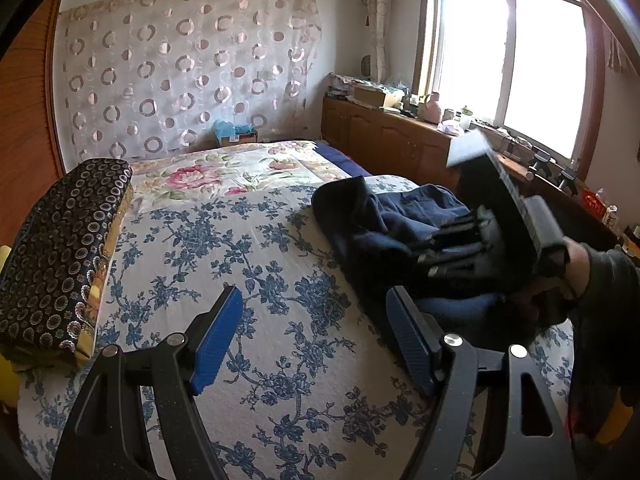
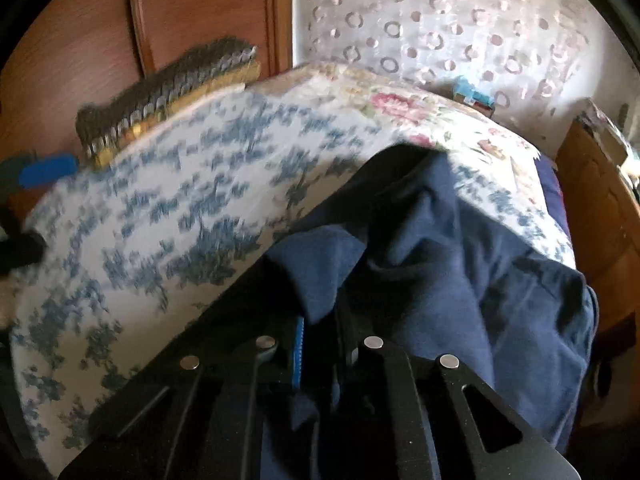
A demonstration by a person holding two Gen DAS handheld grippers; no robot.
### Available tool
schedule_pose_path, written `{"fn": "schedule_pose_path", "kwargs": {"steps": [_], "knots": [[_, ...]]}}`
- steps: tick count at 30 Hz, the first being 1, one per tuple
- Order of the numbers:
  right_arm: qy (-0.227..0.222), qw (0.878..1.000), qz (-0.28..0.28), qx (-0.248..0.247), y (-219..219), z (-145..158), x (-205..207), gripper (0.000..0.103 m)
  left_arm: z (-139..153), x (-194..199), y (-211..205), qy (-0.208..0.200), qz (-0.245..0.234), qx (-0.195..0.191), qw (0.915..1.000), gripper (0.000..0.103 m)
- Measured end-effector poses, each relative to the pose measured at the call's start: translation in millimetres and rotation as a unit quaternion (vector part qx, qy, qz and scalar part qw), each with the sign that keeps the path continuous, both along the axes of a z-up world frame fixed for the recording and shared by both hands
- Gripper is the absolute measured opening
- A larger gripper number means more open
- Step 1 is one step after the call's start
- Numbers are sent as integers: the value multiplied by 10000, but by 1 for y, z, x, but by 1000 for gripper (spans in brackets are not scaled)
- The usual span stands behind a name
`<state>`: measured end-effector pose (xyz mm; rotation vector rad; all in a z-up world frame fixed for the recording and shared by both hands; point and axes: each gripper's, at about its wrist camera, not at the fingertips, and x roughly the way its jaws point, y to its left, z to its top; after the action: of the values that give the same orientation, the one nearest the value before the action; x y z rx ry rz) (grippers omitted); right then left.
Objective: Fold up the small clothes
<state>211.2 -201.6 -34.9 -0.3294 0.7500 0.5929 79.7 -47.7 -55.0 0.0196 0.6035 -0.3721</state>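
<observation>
— Lying where, the garment (image 1: 384,216)?
— At two o'clock on the bed (image 1: 248,240) in the left view, rumpled, dark blue; a patterned cushion (image 1: 60,252) sits at nine o'clock, well apart.
— And the left gripper (image 1: 316,340)?
— Spread wide over bare quilt; its right finger is just beside the cloth's near edge.
— The right gripper (image 2: 320,344)?
— Pressed together, pinching a fold of the garment; a hand (image 1: 580,272) holds it at three o'clock in the left view.
</observation>
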Motion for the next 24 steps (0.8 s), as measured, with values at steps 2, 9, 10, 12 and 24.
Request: {"fn": "schedule_pose_path", "kwargs": {"steps": [2,9,10,12,24], "knots": [[-201,9996,-151,131,-12,13,0,11,0,0,-2,-3,-33,5,10000,75],[-527,9939,-908,340,-69,50,16,11,0,-1,-5,16,-118,7,9999,75],[-563,9926,-1035,309,-76,53,20,11,0,-1,-6,22,-124,4,9999,75],[-609,9893,-1314,191,-92,55,31,11,-1,-1,-7,42,-149,-4,9999,75],[-488,9634,-2619,-303,-111,21,73,11,-7,-3,-19,140,-296,98,9994,75]]}}
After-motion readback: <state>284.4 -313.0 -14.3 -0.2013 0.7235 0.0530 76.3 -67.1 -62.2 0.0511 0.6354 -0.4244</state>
